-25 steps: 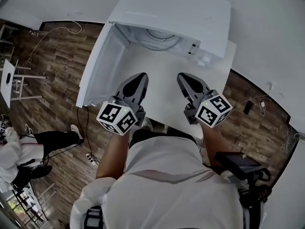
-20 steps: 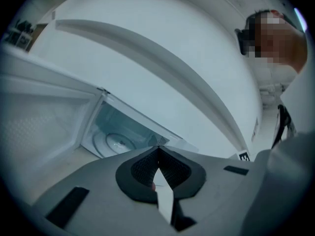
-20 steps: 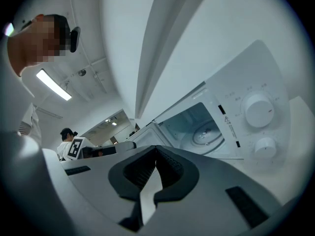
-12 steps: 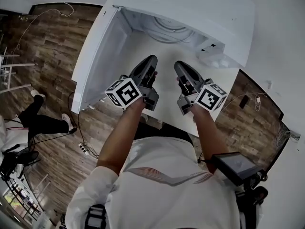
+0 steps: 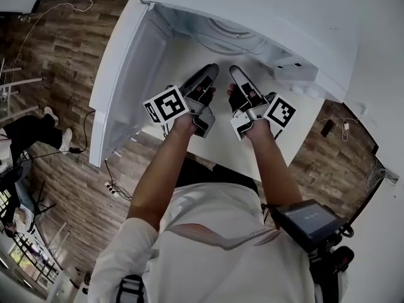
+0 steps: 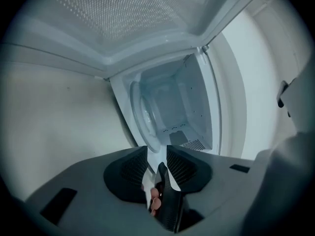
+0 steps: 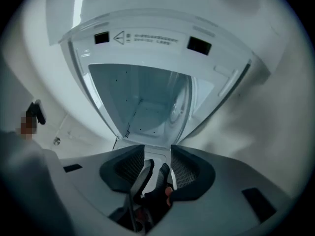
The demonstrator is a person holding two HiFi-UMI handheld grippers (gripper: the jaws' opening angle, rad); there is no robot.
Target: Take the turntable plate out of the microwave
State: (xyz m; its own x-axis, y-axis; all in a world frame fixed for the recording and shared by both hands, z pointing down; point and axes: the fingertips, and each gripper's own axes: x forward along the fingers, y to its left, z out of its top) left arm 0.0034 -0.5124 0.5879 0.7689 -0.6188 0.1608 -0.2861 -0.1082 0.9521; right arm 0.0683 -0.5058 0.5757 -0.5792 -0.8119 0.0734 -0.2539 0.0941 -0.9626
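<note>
The white microwave (image 5: 265,17) stands open on a white table. Its glass turntable plate (image 5: 230,35) lies inside on the cavity floor; the plate (image 6: 145,114) shows edge-on in the left gripper view and the plate (image 7: 179,107) at the cavity's right in the right gripper view. My left gripper (image 5: 211,69) and right gripper (image 5: 235,72) hover side by side just before the opening, both short of the plate. Both have just been opening their jaws. The left gripper (image 6: 157,154) and right gripper (image 7: 157,155) stand open with nothing between their fingers.
The microwave door (image 5: 120,81) is swung wide to the left. The control panel (image 5: 293,68) sits right of the cavity. A bare strip of table (image 5: 208,137) lies under my hands. Wooden floor with cables (image 5: 107,182) and a seated person (image 5: 25,131) lie to the left.
Both grippers have moved forward and down toward the microwave's opening and rolled over. Their jaws, shut before, now stand apart.
</note>
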